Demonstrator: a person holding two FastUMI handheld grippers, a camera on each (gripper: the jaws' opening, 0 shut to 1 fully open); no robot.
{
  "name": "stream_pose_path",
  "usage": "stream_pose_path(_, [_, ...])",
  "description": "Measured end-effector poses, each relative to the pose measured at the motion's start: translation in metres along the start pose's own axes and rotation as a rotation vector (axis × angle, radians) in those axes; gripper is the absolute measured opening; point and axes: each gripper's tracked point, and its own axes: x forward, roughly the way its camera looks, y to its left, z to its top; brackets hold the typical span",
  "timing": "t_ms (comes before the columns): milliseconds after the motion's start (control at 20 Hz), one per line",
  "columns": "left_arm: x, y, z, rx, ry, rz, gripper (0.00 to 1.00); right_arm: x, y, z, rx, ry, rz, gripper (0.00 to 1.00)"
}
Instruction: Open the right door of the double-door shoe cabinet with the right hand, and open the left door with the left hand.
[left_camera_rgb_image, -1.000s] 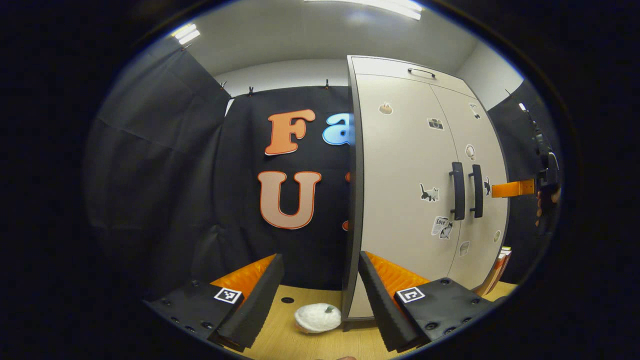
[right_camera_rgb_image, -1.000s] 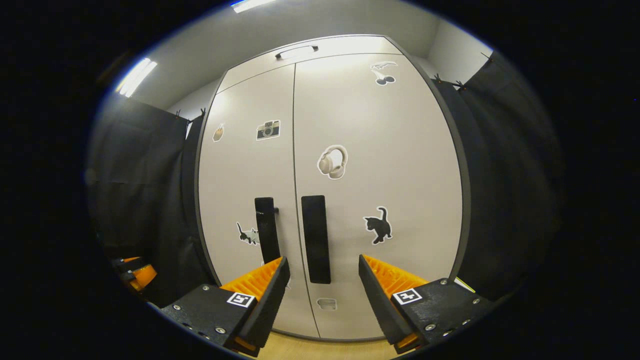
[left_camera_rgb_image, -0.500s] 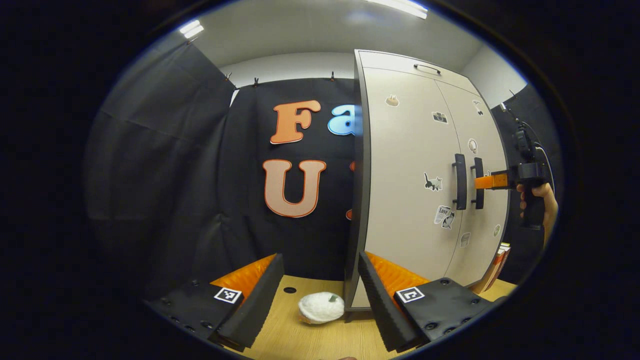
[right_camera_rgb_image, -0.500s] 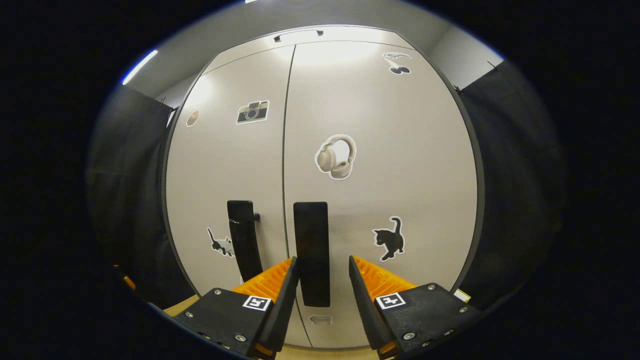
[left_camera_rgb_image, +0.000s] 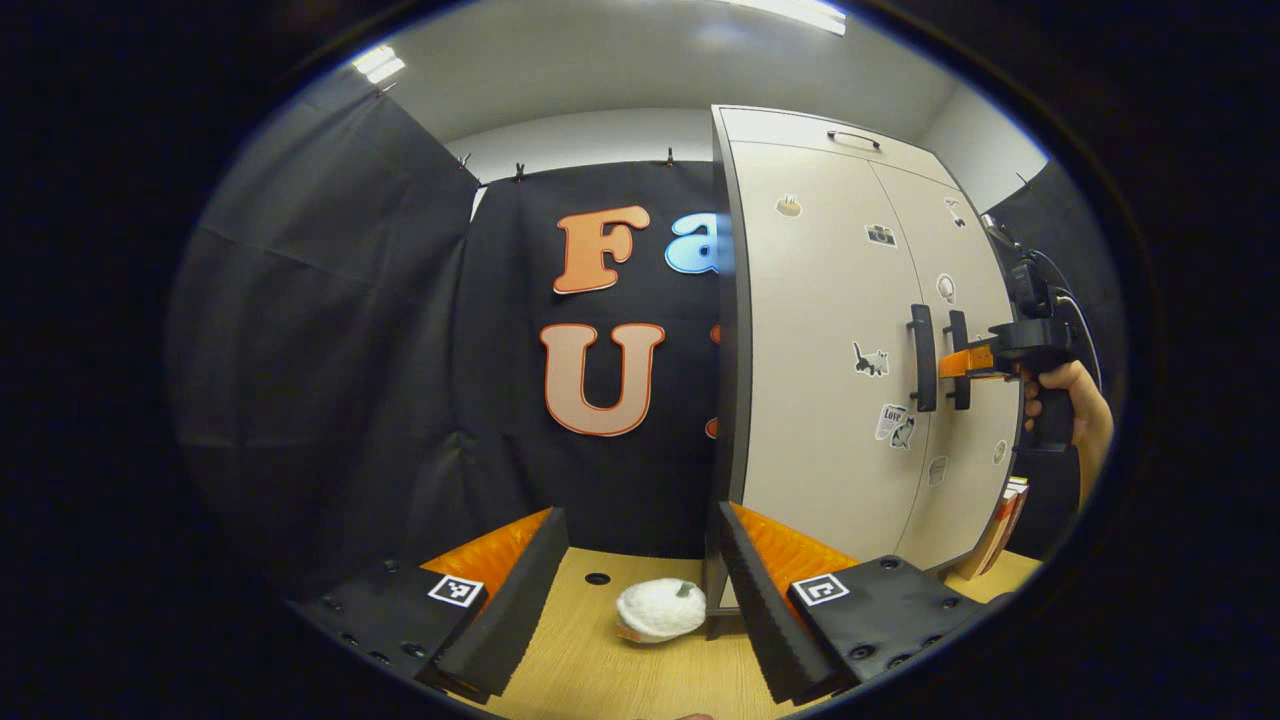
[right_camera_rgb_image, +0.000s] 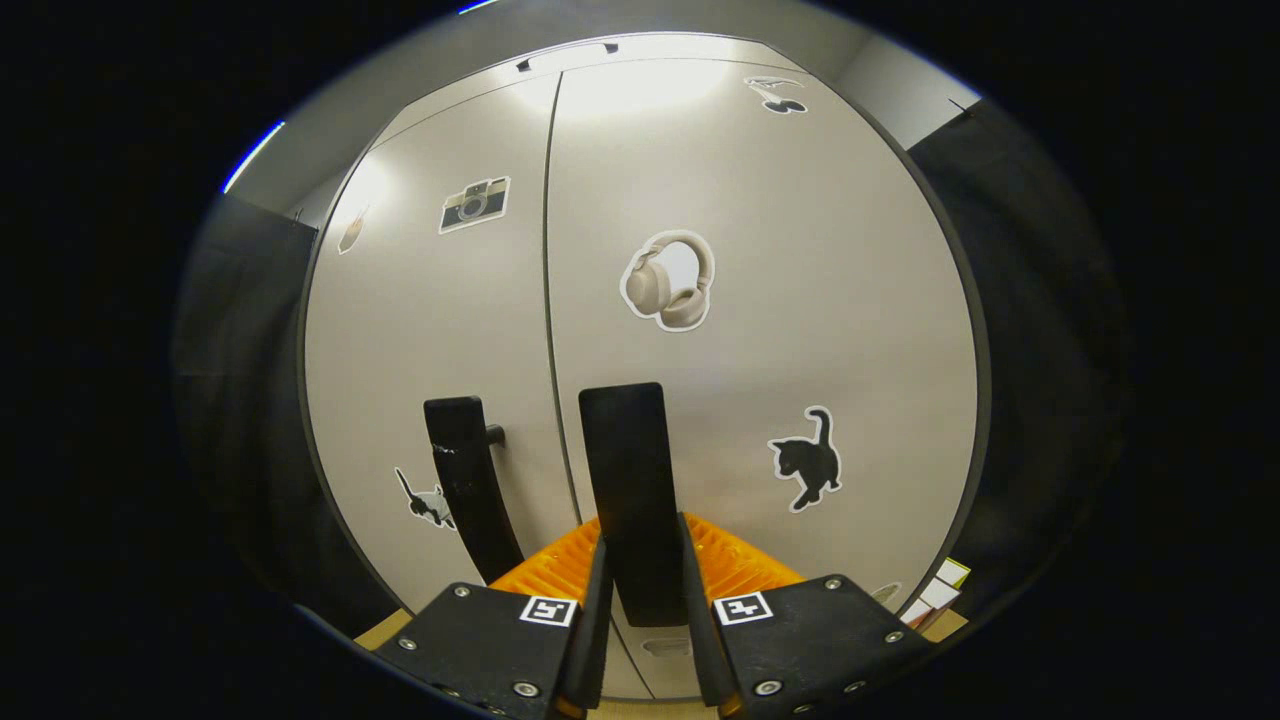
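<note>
Right door's flat bar handle (right_camera_rgb_image: 632, 500) pinched between right gripper (right_camera_rgb_image: 640, 590) ridged fingers; left gripper (left_camera_rgb_image: 640, 590) wide.

Shoe cabinet (left_camera_rgb_image: 830, 380) standing on the table (left_camera_rgb_image: 600, 670), right door handle (right_camera_rgb_image: 632, 500) sitting between the right gripper (right_camera_rgb_image: 640, 590) fingers, left door handle (right_camera_rgb_image: 465, 490) just beside it, white pumpkin (left_camera_rgb_image: 660, 610) lying left of the cabinet's foot, beyond the left gripper (left_camera_rgb_image: 640, 590).

1. Sticker (left_camera_rgb_image: 890, 424) on the left door (left_camera_rgb_image: 820, 400) of the shoe cabinet: small lettering beside a cat figure appears to read "Love".
2. Square coded markers (left_camera_rgb_image: 456, 590) on the left gripper (left_camera_rgb_image: 640, 515) and markers (right_camera_rgb_image: 548, 610) on the right gripper (right_camera_rgb_image: 640, 528): black-and-white pattern, no letters or digits.
3. The other door stickers (right_camera_rgb_image: 474, 204): pictures, without legible text.
</note>
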Motion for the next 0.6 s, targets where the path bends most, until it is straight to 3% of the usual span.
stream_pose_path(100, [-0.002,0.0,0.0,-0.007,0.002,0.0,0.96,-0.001,0.0,-0.002,-0.011,0.011,-0.002,0.3])
stream_pose_path(200, [-0.005,-0.007,0.0,-0.009,0.007,-0.018,0.96,-0.001,0.0,-0.002,0.002,0.025,-0.009,0.16])
stream_pose_path(600, [-0.031,-0.024,0.018,0.018,-0.019,-0.047,0.96,-0.023,0.002,0.001,0.02,0.031,0.061,0.14])
